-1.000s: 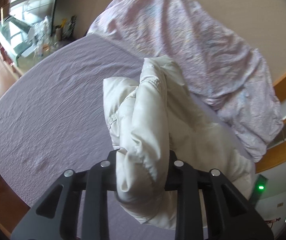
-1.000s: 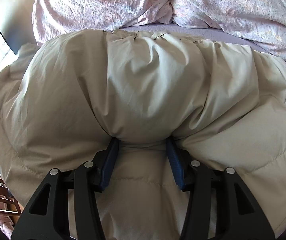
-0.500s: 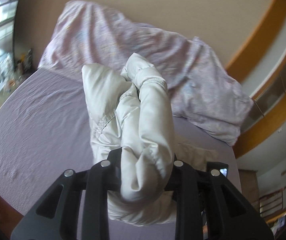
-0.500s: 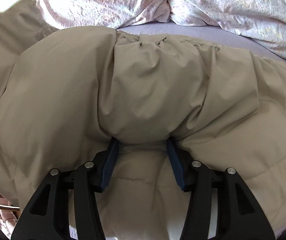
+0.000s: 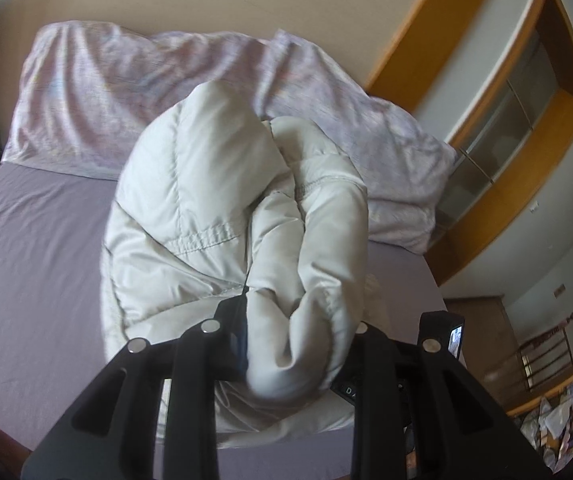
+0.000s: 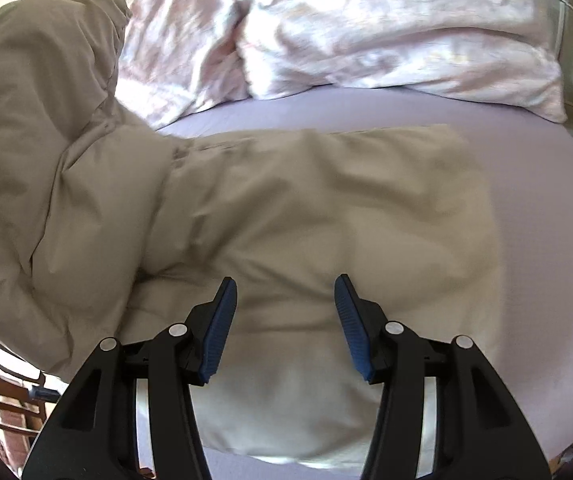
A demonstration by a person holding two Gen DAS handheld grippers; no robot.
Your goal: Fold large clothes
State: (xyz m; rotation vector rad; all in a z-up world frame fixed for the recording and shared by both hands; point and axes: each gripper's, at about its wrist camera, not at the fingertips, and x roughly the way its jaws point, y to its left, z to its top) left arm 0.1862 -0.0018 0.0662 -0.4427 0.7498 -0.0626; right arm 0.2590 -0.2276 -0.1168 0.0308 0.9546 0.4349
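— Letting go: the right hand-held gripper (image 6: 284, 322) now gapes, released from the down jacket (image 6: 286, 220) on the bed (image 6: 526, 240).
— The left hand-held gripper (image 5: 298, 344) still pinches its bunched sleeve, lifted near the pillows (image 5: 126, 92); that fold remains.

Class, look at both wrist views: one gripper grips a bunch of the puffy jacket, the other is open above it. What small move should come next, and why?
Probably carry the left gripper, shut on the raised jacket, across and lay that bunch onto the flat part. The right gripper is open and holds nothing, and the flat part lies spread on the bed sheet.
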